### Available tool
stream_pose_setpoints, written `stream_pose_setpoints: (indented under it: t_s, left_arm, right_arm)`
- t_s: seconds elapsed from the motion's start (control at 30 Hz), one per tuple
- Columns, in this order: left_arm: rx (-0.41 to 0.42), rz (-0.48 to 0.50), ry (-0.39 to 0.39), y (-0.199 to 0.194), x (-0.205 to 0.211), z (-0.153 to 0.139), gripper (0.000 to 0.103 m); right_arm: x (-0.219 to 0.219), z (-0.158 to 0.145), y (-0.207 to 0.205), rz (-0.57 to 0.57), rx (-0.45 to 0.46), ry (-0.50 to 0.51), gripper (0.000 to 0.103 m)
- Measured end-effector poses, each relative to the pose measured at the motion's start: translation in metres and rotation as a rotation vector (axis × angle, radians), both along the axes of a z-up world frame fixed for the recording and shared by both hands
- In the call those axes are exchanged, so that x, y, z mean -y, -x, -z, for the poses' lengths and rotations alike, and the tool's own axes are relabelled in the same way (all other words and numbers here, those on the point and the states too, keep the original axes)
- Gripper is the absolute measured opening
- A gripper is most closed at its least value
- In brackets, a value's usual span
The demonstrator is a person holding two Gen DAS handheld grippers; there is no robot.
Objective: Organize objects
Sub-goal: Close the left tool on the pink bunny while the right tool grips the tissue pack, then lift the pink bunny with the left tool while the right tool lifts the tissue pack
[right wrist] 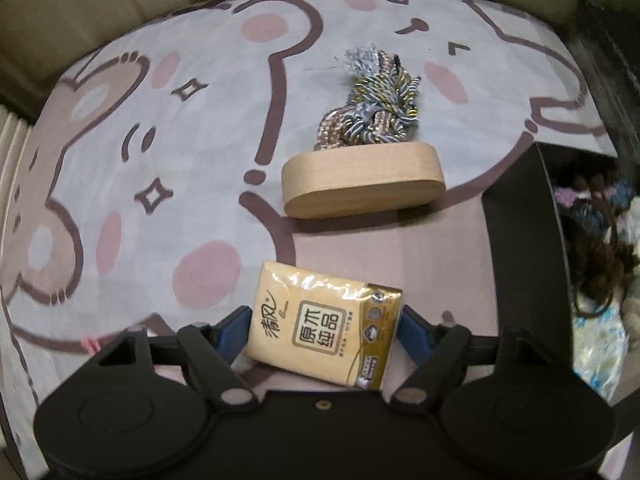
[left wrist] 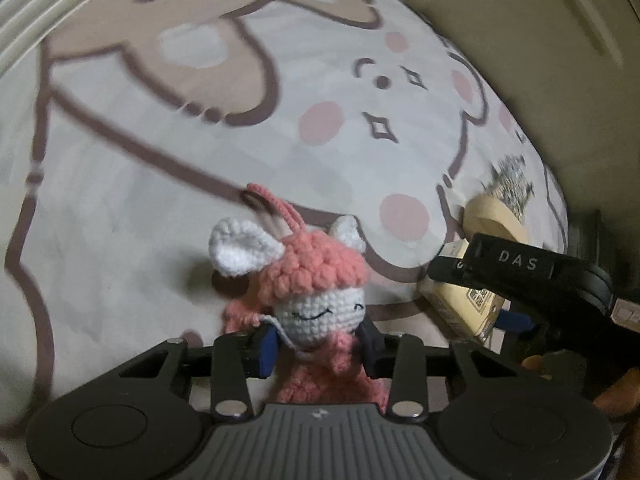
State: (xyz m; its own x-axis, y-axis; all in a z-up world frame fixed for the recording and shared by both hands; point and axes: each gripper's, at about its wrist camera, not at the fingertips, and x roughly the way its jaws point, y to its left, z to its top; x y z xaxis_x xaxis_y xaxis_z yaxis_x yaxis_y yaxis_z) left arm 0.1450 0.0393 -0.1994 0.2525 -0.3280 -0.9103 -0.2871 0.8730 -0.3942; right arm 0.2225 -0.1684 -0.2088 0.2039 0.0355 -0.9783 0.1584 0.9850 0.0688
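Observation:
My left gripper (left wrist: pixel 320 340) is shut on a pink and white crochet doll (left wrist: pixel 308 280), held at its neck above the printed bedsheet (left wrist: pixel 140 208). My right gripper (right wrist: pixel 324 330) is shut on a yellow tissue pack (right wrist: pixel 320 328); the pack also shows in the left wrist view (left wrist: pixel 460 304), with the right gripper's black finger (left wrist: pixel 516 264) over it. Ahead of the right gripper lie a tan oval wooden box (right wrist: pixel 362 184) and a knotted rope bundle (right wrist: pixel 374 108) behind it.
The cartoon-print sheet (right wrist: pixel 140 160) covers the bed. A beige headboard or wall (left wrist: pixel 500 20) runs along the far side. A dark board (right wrist: pixel 520 240) and a cluttered pile (right wrist: pixel 596 260) stand at the right edge.

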Motion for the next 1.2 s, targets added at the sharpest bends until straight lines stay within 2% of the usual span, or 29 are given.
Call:
stream_pose_setpoints:
  t_s: [0.3, 0.67, 0.8, 1.03, 1.2]
  left_arm:
    - [0.037, 0.274, -0.084, -0.023, 0.015, -0.004, 0.040]
    - [0.065, 0.553, -0.190, -0.041, 0.032, -0.006, 0.040]
    - [0.074, 0.558, -0.234, -0.048, 0.030, -0.006, 0.040]
    - [0.064, 0.474, -0.297, -0.043, 0.034, -0.002, 0.040]
    - [0.077, 0.416, -0.337, -0.036, 0.039, -0.001, 0.040]
  right_arm:
    - [0.001, -0.001, 0.010, -0.126, 0.000, 0.025, 0.078]
    - [0.002, -0.003, 0.025, -0.282, 0.027, 0.042, 0.079]
    - [0.004, -0.003, 0.027, -0.294, 0.032, 0.043, 0.079]
    - [0.014, 0.005, 0.018, -0.164, -0.034, -0.007, 0.080]
    - [0.015, 0.007, 0.015, -0.128, -0.042, -0.015, 0.078]
